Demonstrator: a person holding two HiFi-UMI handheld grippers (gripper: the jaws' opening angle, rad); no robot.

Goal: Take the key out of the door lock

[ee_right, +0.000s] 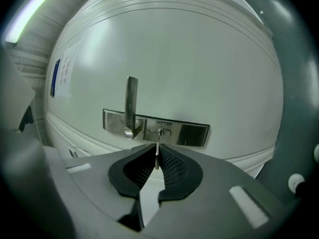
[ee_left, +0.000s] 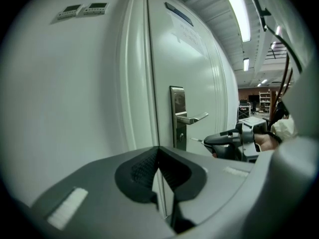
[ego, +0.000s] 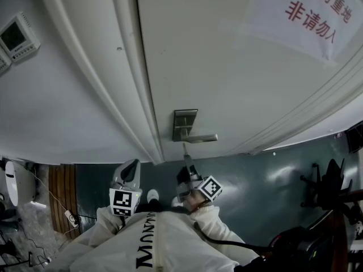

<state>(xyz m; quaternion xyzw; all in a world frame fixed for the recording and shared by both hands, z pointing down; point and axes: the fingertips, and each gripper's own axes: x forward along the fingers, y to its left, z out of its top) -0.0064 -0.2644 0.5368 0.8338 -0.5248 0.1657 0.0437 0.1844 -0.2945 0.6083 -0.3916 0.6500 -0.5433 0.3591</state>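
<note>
A steel lock plate (ego: 185,124) with a lever handle (ego: 203,137) sits on the white door (ego: 227,67). My right gripper (ego: 185,160) is shut on a small silver key (ego: 184,149) just below the plate. In the right gripper view the key (ee_right: 157,151) stands pinched between the pads, its tip pointing at the keyhole (ee_right: 160,132). From the left gripper view the key (ee_left: 197,140) shows a small gap to the lock cylinder (ee_left: 182,135), so it is out of the lock. My left gripper (ego: 127,173) hangs left of the door frame, shut and empty (ee_left: 159,151).
The door frame's mouldings (ego: 139,95) run left of the lock. A paper notice with red characters (ego: 309,16) hangs on the door. Wall control panels (ego: 20,37) are at far left. Dark equipment (ego: 334,191) stands on the floor to the right, cables (ego: 62,208) to the left.
</note>
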